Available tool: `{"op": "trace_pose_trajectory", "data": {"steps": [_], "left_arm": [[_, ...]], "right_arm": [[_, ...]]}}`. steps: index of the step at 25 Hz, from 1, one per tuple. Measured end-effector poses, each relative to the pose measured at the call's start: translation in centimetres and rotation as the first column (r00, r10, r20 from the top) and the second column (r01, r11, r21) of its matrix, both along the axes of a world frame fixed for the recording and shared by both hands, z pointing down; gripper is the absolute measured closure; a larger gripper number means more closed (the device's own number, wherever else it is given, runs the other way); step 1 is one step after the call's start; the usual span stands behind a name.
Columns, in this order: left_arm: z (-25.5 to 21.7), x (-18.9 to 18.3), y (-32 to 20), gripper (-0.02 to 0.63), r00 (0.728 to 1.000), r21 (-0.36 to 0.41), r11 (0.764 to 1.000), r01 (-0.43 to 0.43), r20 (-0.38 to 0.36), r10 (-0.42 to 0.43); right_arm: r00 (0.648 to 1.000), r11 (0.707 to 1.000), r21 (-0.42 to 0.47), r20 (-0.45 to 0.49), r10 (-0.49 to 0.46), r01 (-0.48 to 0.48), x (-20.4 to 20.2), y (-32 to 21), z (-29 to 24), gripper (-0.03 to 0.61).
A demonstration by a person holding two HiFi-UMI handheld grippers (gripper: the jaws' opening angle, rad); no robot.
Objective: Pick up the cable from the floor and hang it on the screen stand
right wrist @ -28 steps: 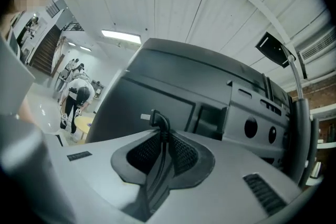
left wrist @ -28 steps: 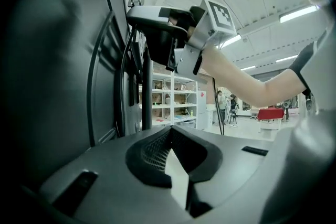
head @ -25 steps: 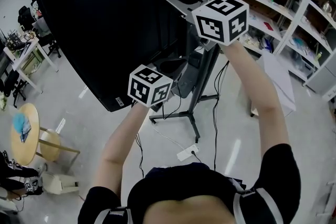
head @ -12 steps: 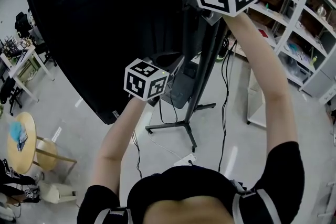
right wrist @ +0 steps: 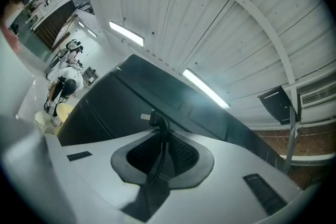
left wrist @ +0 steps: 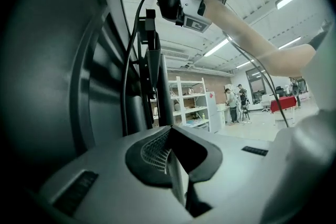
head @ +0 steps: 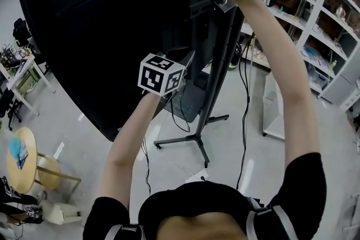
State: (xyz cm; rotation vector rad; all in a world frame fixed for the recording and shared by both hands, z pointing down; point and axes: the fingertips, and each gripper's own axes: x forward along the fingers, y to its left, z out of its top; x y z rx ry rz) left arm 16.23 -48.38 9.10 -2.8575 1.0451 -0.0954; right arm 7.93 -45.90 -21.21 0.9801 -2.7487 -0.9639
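A large black flat screen (head: 101, 36) was seen mounted on the dark metal screen stand (head: 216, 81), whose pole was set near the middle of the head view and whose legs were spread on the pale floor (head: 225, 146). A white open shelving unit (head: 306, 19) was found to the right of the stand, and a small round wooden table (head: 19, 154) well to the left of it. A white power strip (head: 197, 176) was seen lying on the floor just in front of the stand's legs. The right gripper (right wrist: 160, 152) was held high beside the top of the stand, at the upper back edge of the screen. Its jaws were closed on a thin black cable (right wrist: 160, 139), and a black plug with a silvery tip (right wrist: 148, 118) was seen sticking out just past the pads. In the left gripper view the cable was shown hanging down from that gripper along the back of the stand. The left gripper (left wrist: 176, 170) was held lower, close by the stand's pole behind the screen, with its jaws brought together and nothing seen between them.
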Motion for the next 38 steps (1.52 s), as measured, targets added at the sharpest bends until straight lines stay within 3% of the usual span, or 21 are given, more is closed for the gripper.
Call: {"op": "trace_pose_trajectory", "data": {"steps": [3,5,8,11,14,20,25,30,34,38], "left_arm": [[-0.7,0.4,-1.2,0.606,1.000,-0.002,1.000,0.018,-0.002,-0.018],[-1.2,0.7,-1.9,0.606,1.000,0.000,1.000,0.023,-0.004,-0.023],[-2.0,1.1,-2.6,0.606,1.000,0.003,1.000,0.025,-0.013,-0.024],[-2.4,1.4,-2.6,0.606,1.000,0.002,1.000,0.015,-0.018,-0.015],[-2.5,1.8,-2.1,0.606,1.000,-0.004,1.000,-0.007,-0.018,0.007],[-1.4,3.3,-1.0,0.606,0.999,0.006,0.999,-0.045,0.011,0.045],[-0.5,4.4,-0.1,0.606,0.997,0.015,0.997,-0.072,0.033,0.072],[0.7,5.6,0.5,0.606,0.996,0.001,0.996,-0.084,0.036,0.084],[1.6,6.2,0.9,0.606,0.996,-0.006,0.996,-0.084,0.036,0.084],[2.5,5.9,1.7,0.606,0.996,-0.019,0.997,-0.078,0.038,0.078]], "right_arm": [[0.999,1.000,-0.003,0.013,0.029,-0.029,0.6,-1.4,-1.1,0.515],[0.989,0.992,-0.019,0.078,0.127,-0.126,3.6,-4.6,-2.2,0.515],[0.966,0.970,0.069,0.132,0.222,-0.232,7.5,-7.2,-5.3,0.515],[0.975,0.973,0.129,0.139,0.174,-0.192,7.5,-4.5,-7.6,0.515],[0.975,0.981,0.114,0.178,0.135,-0.157,8.4,-1.8,-8.9,0.515],[0.935,0.972,0.106,0.310,0.170,-0.212,15.3,0.5,-9.3,0.515],[0.879,0.973,0.037,0.437,0.191,-0.229,20.2,0.2,-5.4,0.517],[0.790,0.979,-0.101,0.579,0.203,-0.178,23.9,-1.7,0.6,0.517],[0.709,0.972,-0.215,0.670,0.220,-0.099,24.9,-3.6,6.0,0.517],[0.649,0.952,-0.306,0.722,0.239,-0.010,24.3,-5.0,10.6,0.517]]}}
